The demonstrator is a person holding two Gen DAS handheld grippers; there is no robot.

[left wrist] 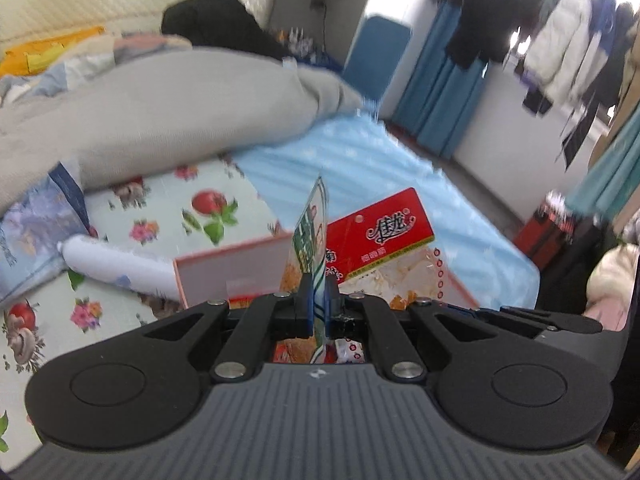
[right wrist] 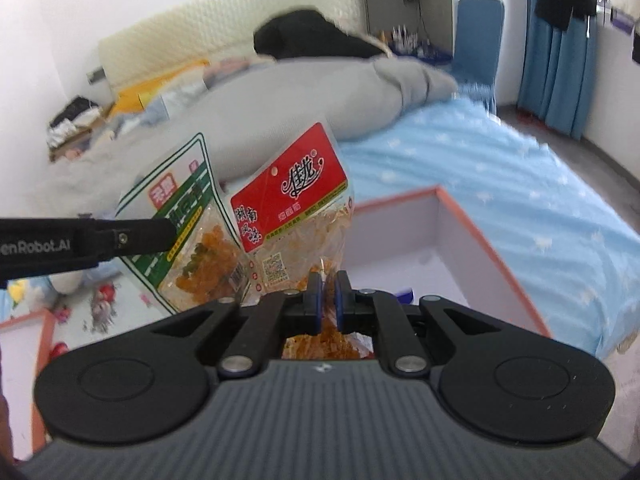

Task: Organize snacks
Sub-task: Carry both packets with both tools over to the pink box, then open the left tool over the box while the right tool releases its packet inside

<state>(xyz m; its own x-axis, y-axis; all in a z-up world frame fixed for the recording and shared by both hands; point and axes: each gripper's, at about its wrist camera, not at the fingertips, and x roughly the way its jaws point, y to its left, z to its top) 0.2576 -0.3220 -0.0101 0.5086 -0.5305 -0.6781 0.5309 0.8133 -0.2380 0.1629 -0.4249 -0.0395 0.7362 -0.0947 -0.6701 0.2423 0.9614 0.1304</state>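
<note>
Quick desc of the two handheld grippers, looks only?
Both match: matte black linkage arms with silver pivot pins, round black side housings, and a grey ribbed body bearing a small logo. The left gripper and the right gripper have black fingers with blue pads. From the right wrist view, the left gripper's side shows white lettering ending "enRobot.AI". No cables or sleeves visible.

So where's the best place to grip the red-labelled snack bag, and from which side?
By the thin lower edge of the red-labelled snack bag, from below, as the right gripper holds it now. The bag hangs upright, its filled middle bulges, and the green-labelled bag crowds one side. Only a flat margin fits between narrow jaws.
</note>
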